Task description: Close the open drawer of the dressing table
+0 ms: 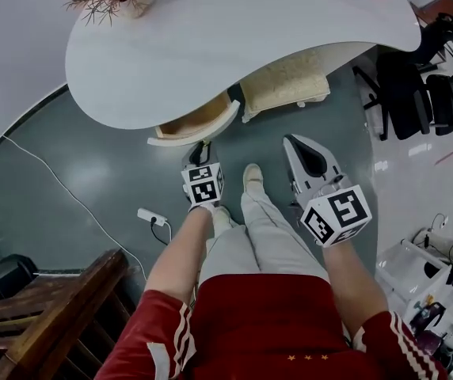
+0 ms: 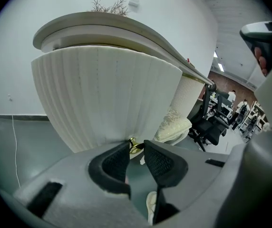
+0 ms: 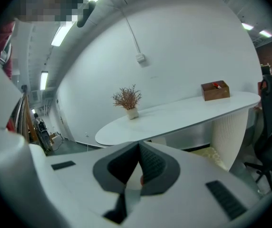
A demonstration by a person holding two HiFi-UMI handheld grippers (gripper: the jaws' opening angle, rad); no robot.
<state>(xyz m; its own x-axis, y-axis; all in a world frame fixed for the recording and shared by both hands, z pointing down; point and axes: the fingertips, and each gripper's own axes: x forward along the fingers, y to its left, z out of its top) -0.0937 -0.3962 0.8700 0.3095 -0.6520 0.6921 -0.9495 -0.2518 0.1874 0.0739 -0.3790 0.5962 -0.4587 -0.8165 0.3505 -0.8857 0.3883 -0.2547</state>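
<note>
With left claw [image 2: 137, 144] slightly apart at the brass knob [image 2: 134, 149], press fluted drawer [image 2: 107, 94] squarely inward, keeping closed right claw [image 3: 139, 147] clear.

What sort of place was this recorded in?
Likely a lab or office workspace rather than a home: the dressing table stands on a bare grey floor beside office chairs, with a loose power strip and strip lights overhead.
</note>
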